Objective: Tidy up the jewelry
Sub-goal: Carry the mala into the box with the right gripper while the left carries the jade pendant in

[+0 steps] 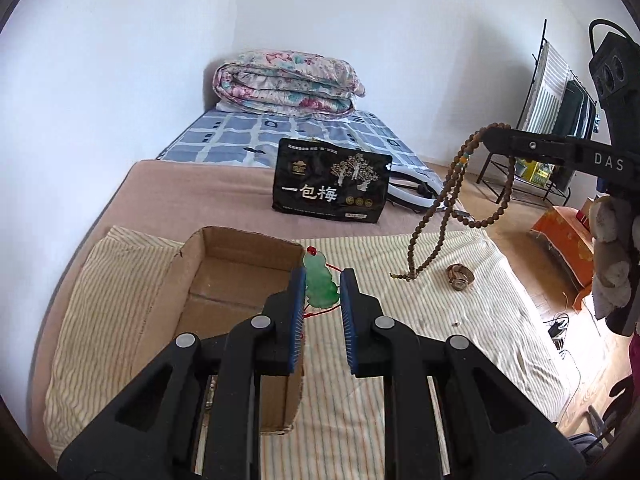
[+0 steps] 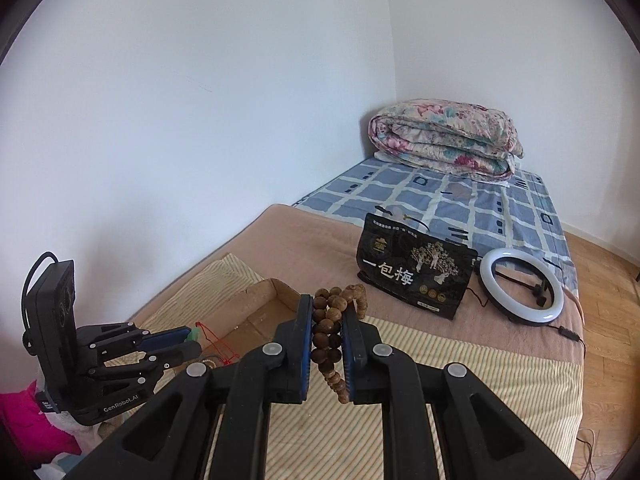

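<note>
Jewelry is already in both our grippers. Our left gripper (image 1: 323, 286) is clamped on the green jade pendant (image 1: 319, 285), held above the right wall of the open cardboard box (image 1: 224, 280), its red cord (image 1: 320, 312) trailing below. We judge the pendant small, hard, smooth and breakable, so flat faces between the pads suit it better than the thin cord.

Our right gripper (image 2: 327, 330) is clenched on a bunch of the wooden bead necklace (image 2: 326, 332), which hangs in long loops with its lowest end just touching the striped cloth (image 1: 480, 320). It should be light and limp, liable to swing and snag, so we'd grip several strands together.

A wristwatch (image 1: 460, 276) lies on the cloth, well apart from the box.
</note>
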A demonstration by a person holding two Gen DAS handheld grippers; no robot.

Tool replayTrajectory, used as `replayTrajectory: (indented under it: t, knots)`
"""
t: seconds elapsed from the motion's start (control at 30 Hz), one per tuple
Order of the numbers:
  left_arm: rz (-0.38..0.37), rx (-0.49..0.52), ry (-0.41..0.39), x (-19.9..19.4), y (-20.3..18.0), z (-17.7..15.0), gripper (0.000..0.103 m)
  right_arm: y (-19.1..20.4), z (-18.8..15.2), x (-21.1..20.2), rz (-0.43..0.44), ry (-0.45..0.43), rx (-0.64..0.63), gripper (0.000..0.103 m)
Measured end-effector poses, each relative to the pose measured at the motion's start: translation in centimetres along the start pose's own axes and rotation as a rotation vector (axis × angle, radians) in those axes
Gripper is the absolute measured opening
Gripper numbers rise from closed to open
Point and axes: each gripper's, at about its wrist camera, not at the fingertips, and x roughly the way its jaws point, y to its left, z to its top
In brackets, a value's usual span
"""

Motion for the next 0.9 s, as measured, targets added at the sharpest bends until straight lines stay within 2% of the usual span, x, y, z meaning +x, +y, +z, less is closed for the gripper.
replayTrajectory:
  t: [0.43, 0.9]
  knots:
    - [0.067, -0.052, 0.026, 0.2, 6.3, -1.4, 0.016, 5.5, 2.8, 4.9, 0.081, -0.011, -0.061, 0.011]
    - [0.043, -0.092, 0.089, 2.7, 8.1, -3.8, 0.016, 6.4, 2.9, 12.8, 0.086, 0.053, -0.043, 0.011]
